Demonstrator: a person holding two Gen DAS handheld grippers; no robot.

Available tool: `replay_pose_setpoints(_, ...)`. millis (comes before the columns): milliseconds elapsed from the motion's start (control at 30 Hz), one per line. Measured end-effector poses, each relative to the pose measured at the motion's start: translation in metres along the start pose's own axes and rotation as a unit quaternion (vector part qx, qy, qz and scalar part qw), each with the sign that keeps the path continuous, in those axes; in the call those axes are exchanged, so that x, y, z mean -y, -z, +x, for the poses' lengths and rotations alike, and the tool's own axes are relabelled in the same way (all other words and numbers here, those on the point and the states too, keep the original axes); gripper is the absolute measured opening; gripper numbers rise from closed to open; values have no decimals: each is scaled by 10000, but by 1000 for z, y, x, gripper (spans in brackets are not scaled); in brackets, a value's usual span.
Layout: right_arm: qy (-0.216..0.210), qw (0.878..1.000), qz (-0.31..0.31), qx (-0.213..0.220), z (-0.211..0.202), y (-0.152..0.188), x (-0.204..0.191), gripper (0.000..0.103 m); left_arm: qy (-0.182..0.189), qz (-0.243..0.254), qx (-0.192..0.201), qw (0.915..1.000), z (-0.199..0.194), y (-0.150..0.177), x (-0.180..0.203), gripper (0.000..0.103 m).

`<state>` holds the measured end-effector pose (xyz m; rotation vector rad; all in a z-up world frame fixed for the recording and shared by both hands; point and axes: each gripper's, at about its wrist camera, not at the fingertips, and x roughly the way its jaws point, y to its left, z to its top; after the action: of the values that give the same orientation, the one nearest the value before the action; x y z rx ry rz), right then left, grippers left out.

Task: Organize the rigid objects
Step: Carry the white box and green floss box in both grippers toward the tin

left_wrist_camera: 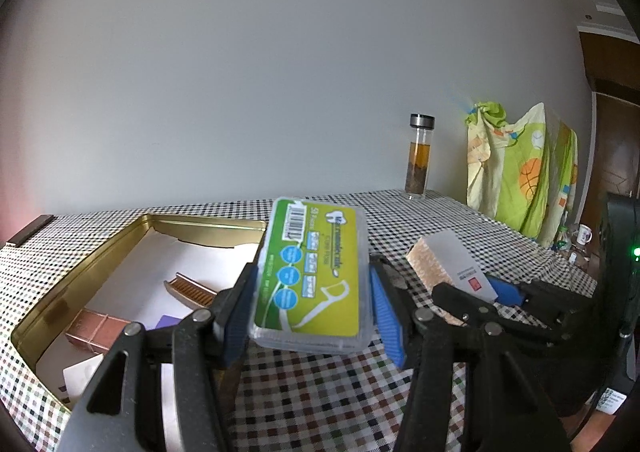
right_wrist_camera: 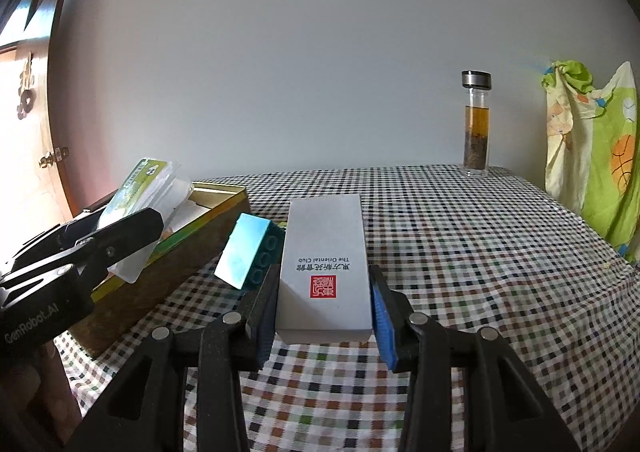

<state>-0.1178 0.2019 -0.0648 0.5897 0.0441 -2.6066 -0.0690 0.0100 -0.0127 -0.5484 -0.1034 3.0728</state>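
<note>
Left wrist view: a checked tablecloth covers the table under the left gripper, and a plain pale wall rises behind it. The gripper's blue pads are clamped on the long sides of a clear plastic floss-pick box with a green and yellow label, held above the cloth. To the gripper's left lies an open gold tin, its near rim just beside the left finger; inside are a white liner, a brown comb-like piece and a copper-coloured box. To the right, close by, the right gripper holds a white box. Far ahead and right, a glass bottle of amber liquid stands near the table's back edge, with a green patterned cloth hanging past the right edge.

Right wrist view: the right gripper is closed on the white box, which bears a red seal, above the checked cloth. Just left of the box lies a teal building block, touching the tin's side. Further left, the left gripper holds the floss-pick box over the tin. Ahead and right the cloth lies open up to the bottle at the back edge.
</note>
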Motion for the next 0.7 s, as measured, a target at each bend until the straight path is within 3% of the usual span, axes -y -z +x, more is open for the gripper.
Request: replay_pose_setpoints(700,-395,9987,-304,-60,6,-1,-42,44,-92,-276,-121,9995,-6,14,-31,54)
